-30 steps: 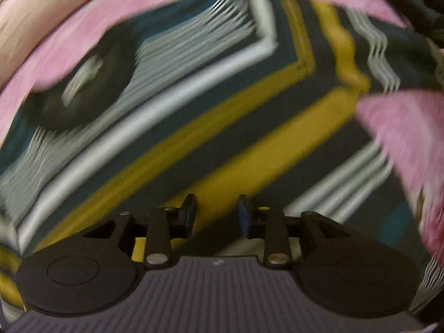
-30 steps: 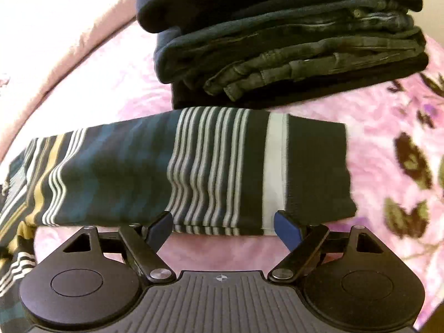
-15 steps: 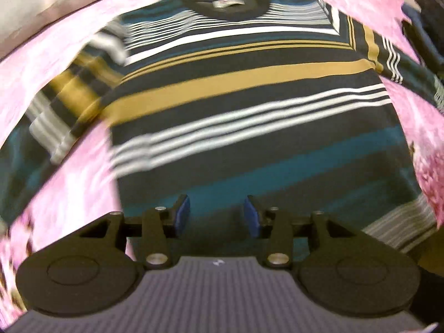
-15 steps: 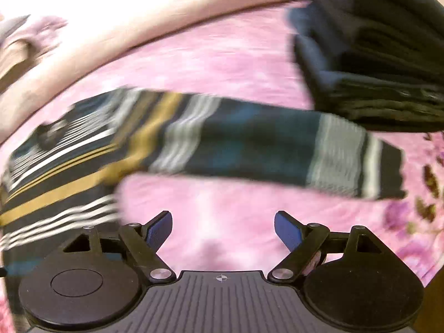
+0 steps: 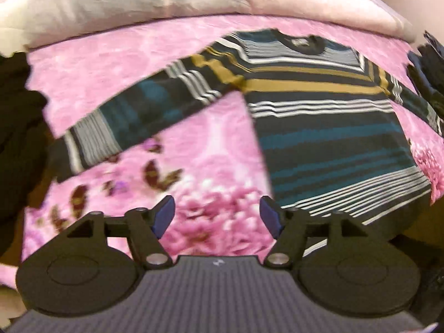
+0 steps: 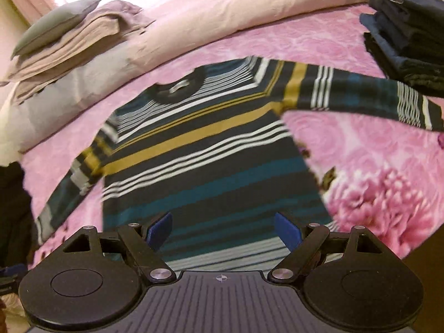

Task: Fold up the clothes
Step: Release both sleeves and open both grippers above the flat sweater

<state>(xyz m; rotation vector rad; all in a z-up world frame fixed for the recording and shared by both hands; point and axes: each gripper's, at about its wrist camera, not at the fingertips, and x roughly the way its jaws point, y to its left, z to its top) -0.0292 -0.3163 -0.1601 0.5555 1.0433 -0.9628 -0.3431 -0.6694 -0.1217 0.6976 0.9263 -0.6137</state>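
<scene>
A striped sweater point(image 5: 327, 127) point(image 6: 211, 166) in dark, teal, mustard and white lies flat on the pink floral bedspread point(image 5: 211, 166), neck away from me, both sleeves spread outward. My left gripper point(image 5: 217, 216) hangs above the bedspread beside the sweater's lower left corner; its jaws are opening and nothing is between them. My right gripper point(image 6: 223, 231) hovers over the sweater's hem, jaws wide apart and empty. The left sleeve point(image 5: 133, 113) runs down to the left, the right sleeve point(image 6: 369, 97) out toward the stack.
A stack of folded dark clothes point(image 6: 408, 38) sits at the right of the bed. Dark cloth point(image 5: 16, 138) is heaped at the left edge. Pale duvet and pillows point(image 6: 144, 30) line the far side. The bed's near edge shows at the lower right point(image 6: 416, 252).
Both grippers pulled back and rose from close over the sweater, so the whole garment shows now. The left jaws have spread wider. The right jaws stay wide.
</scene>
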